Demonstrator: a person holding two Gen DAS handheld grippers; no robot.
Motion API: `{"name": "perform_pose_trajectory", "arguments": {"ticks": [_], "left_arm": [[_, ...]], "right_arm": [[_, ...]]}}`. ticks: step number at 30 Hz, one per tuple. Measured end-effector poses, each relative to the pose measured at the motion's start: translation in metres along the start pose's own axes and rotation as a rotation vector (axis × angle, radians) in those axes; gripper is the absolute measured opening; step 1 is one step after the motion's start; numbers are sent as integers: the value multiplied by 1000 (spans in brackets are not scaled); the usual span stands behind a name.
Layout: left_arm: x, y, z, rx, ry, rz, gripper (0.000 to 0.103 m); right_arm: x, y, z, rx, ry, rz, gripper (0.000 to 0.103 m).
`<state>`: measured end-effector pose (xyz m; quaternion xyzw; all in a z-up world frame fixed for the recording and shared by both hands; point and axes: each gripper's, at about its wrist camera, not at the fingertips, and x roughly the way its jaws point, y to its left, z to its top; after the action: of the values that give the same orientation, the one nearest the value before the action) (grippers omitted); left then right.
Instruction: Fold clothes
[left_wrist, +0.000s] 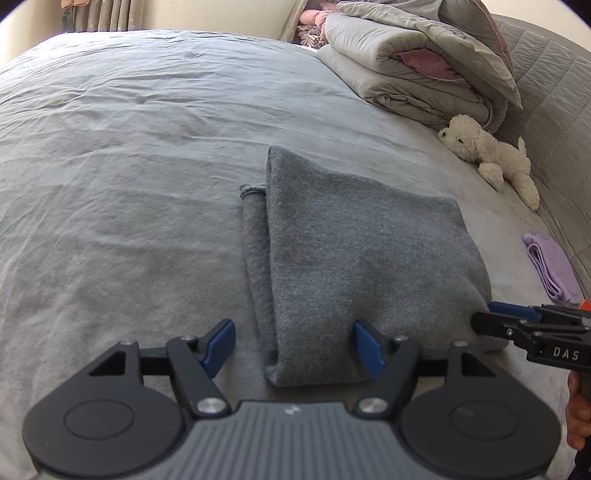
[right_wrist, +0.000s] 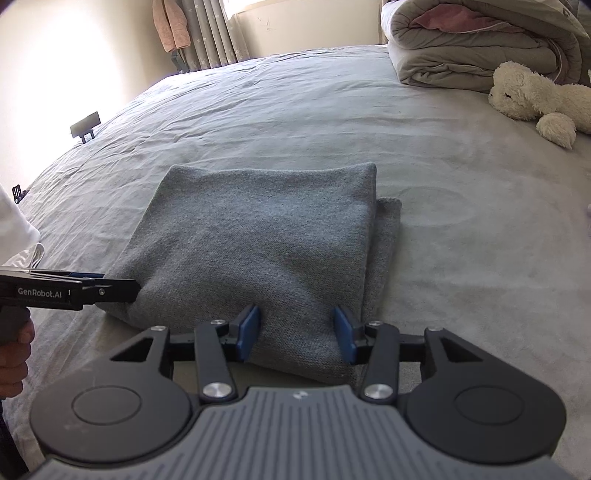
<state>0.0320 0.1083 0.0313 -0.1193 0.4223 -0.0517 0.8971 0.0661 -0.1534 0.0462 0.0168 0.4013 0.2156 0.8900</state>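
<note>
Both tongs are spread wide, nothing grasped. From the left wrist, the left gripper (left_wrist: 293, 349) is seen straddling the near edge of the folded grey sweater (left_wrist: 354, 258) on the bed sheet (left_wrist: 129, 166); 1 narrow strip is left protruding, which could be dragged loose.

From the right wrist, the right gripper (right_wrist: 297, 338) is set likewise. Layers could be shifted on the wrinkled sheet. A plush toy (right_wrist: 535, 99) and folded duvet (right_wrist: 469, 48) are seen beyond.
</note>
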Motion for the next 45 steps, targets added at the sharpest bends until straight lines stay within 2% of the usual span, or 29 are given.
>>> {"name": "perform_pose_trajectory", "arguments": {"ticks": [5,13,16,21,26,29,36,45], "left_arm": [[-7,0,3,6,2,11,73],[-15,11,12,-58,-36,27,71],[-17,8,12,-66,-43,2,71],[-23,-11,8,0,-103,-46,71],[-18,-39,0,109,-154,-101,71],[-10,-44,0,108,-143,-99,71],[4,-45,-6,145,-114,-27,76],[4,-41,-4,111,-100,-30,76]], "right_arm": [[-4,-6,-1,1,6,-13,53],[-11,-10,1,32,-26,-19,53],[-15,-10,2,29,-55,-49,53],[-16,2,1,-7,-97,-33,53],[-10,29,-1,-102,-132,-1,49],[-3,35,-2,-123,-115,-4,50],[10,38,-5,-149,-77,-32,50],[9,38,-5,-159,-81,-37,52]]}}
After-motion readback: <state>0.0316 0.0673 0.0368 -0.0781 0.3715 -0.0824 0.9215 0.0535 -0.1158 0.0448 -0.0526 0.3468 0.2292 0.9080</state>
